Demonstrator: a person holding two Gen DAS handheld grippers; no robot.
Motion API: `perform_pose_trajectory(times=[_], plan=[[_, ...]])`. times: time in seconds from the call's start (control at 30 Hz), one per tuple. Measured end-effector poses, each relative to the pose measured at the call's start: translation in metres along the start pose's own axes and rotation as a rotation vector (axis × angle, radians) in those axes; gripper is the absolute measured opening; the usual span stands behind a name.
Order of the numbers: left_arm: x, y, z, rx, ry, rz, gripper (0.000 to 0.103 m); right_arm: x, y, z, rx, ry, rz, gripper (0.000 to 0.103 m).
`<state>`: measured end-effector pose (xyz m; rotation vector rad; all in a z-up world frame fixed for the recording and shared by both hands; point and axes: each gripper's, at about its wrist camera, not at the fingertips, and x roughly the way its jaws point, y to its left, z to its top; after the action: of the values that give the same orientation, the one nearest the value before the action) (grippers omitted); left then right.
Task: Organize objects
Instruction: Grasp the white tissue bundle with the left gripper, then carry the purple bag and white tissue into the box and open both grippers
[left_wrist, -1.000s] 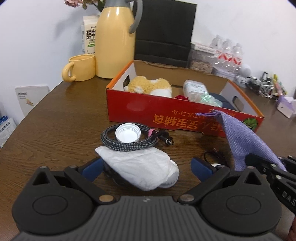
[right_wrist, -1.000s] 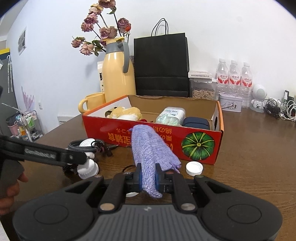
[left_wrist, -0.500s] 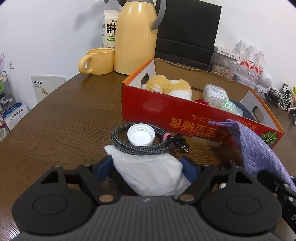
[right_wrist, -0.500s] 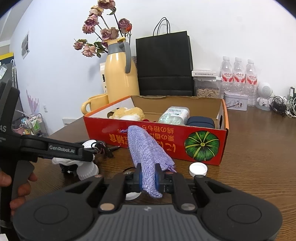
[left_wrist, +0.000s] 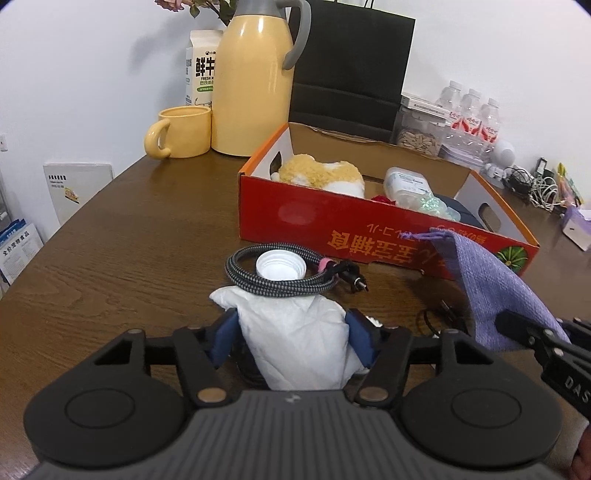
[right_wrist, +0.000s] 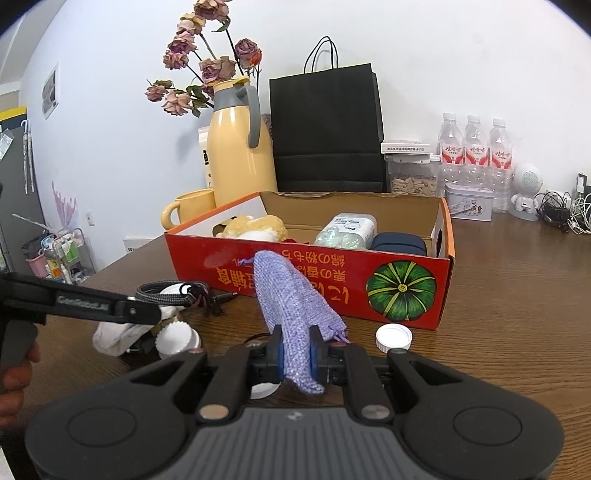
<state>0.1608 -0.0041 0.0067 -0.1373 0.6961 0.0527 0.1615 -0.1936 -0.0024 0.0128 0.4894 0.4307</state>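
While the right gripper (right_wrist: 295, 349) was clamped on a purple pouch (right_wrist: 291, 295), the left gripper's (left_wrist: 293, 336) jaws were closing around a white cloth bundle (left_wrist: 295, 343).

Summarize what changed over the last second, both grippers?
Left gripper: jaws, wide a second ago, are closing around the white cloth bundle, blue pads at its sides. Right gripper unchanged, shut on the purple pouch. Coiled cable and red box haven't moved.
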Motion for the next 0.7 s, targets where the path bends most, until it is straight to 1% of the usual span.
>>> perform_pose_trajectory(times=[0.27,0.5,0.7], plan=[[-0.022,0.013,-0.008,0.038,-0.008,-0.058,0.063,-0.006,0.003,0.001,-0.016,-0.015,-0.008,0.011],[-0.039,0.024,-0.009,0.038,-0.049,-0.082,0.063,-0.014,0.008,0.003,-0.031,-0.026,-0.018,0.011],[-0.048,0.024,0.002,0.042,-0.097,-0.104,0.063,-0.020,0.015,0.008,-0.052,-0.041,-0.018,0.011]])
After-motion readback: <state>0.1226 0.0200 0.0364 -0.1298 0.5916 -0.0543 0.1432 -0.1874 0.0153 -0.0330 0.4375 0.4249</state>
